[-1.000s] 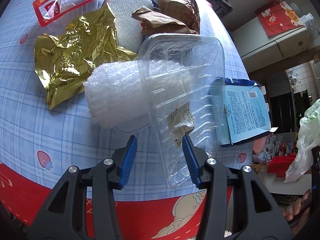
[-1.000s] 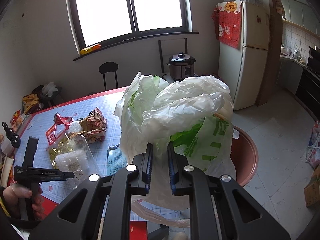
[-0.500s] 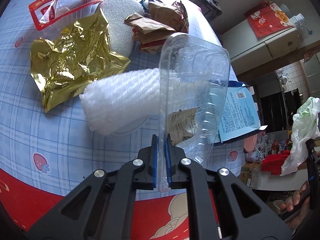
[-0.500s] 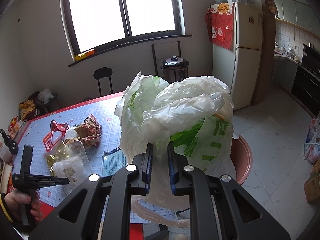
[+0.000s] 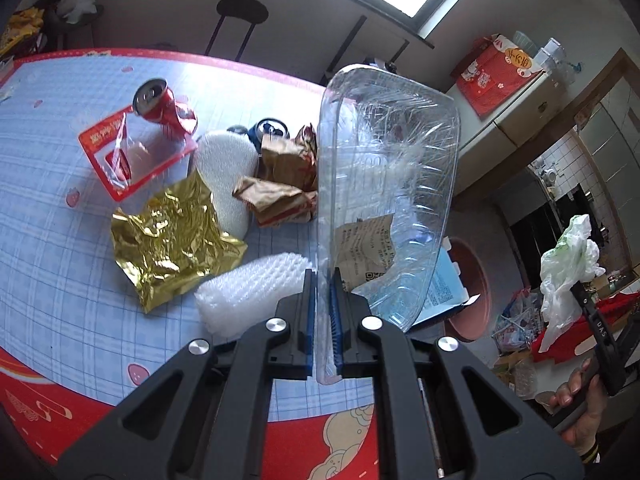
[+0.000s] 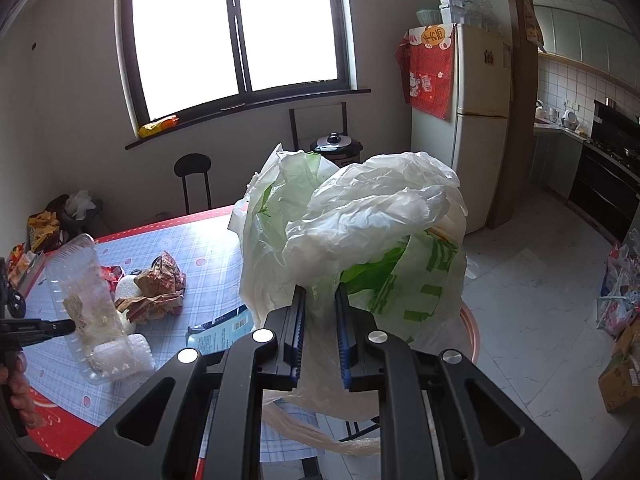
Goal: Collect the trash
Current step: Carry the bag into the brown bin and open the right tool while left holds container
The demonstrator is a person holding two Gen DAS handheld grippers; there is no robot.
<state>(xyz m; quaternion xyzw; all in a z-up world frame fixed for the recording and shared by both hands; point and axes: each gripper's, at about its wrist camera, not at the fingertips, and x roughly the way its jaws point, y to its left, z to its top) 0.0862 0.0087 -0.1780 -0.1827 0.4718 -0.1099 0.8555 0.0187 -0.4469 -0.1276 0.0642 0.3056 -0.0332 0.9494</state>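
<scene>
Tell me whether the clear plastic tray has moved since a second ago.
Yes. The clear plastic tray, pinched by the left gripper, has been lifted and tipped upright, off the bubble wrap.

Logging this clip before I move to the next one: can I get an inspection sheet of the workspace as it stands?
Surface: table under a blue checked cloth with red border.
Job's things: clear plastic tray lifted on edge, a paper receipt inside; white and green plastic bag.
Clutter: gold foil wrapper, bubble wrap, white foam pad, brown paper wrappers, red can, red-framed packet, blue leaflet.
Grippers: left gripper shut on the tray's rim; right gripper shut on the bag.
Cables: nothing seen.
Surroundings: window, stool, fridge, rice cooker, red basin on the floor.
</scene>
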